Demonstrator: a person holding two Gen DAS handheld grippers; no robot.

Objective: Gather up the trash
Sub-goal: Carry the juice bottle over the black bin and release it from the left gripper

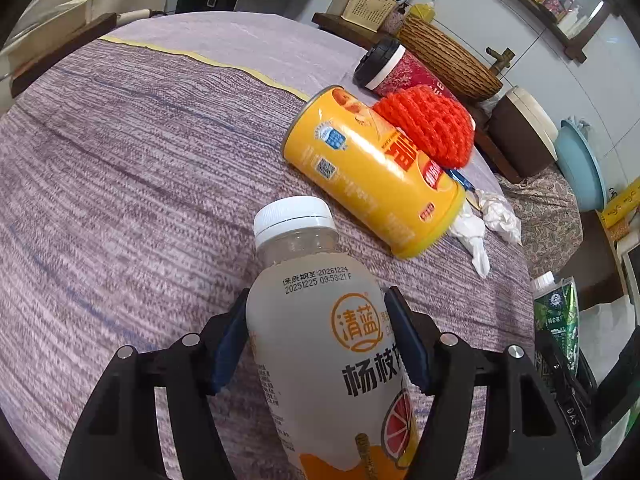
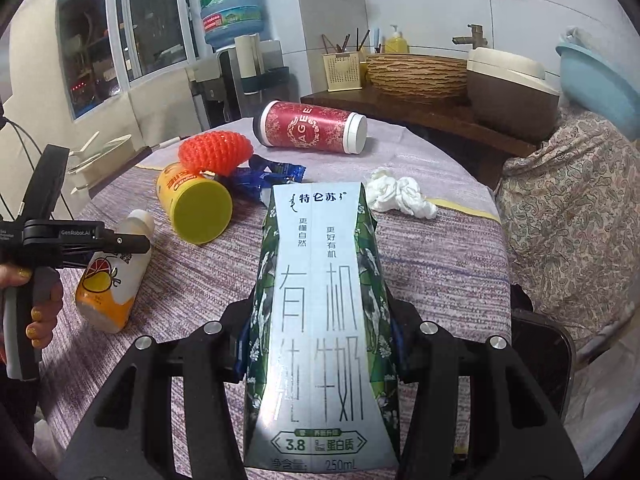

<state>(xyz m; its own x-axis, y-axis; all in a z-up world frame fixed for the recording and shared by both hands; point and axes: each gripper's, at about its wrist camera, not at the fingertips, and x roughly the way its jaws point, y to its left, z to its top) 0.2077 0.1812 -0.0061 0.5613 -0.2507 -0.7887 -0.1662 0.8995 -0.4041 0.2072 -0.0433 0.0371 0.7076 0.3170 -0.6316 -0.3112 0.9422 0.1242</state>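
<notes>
A pale juice bottle (image 1: 320, 360) with a white cap lies on the purple tablecloth (image 1: 140, 160). My left gripper (image 1: 317, 292) is shut on the bottle's body, one blue pad against each side. From the right wrist view the same bottle (image 2: 108, 280) sits under that gripper (image 2: 120, 244), which a hand holds. My right gripper (image 2: 320, 300) is shut on a green and white milk carton (image 2: 320, 260), held above the table. A yellow can (image 1: 372, 172), an orange foam net (image 1: 432, 128), a red cup (image 1: 400, 72), crumpled tissue (image 1: 488, 216) and a blue wrapper (image 2: 272, 176) lie beyond.
Behind the table runs a wooden counter (image 2: 420, 112) with a woven basket (image 2: 416, 76), a brown cooker (image 2: 512, 92) and a blue basin (image 2: 592, 80). A water dispenser (image 2: 232, 12) stands at the back left. A paisley cloth (image 2: 568, 220) hangs at the right.
</notes>
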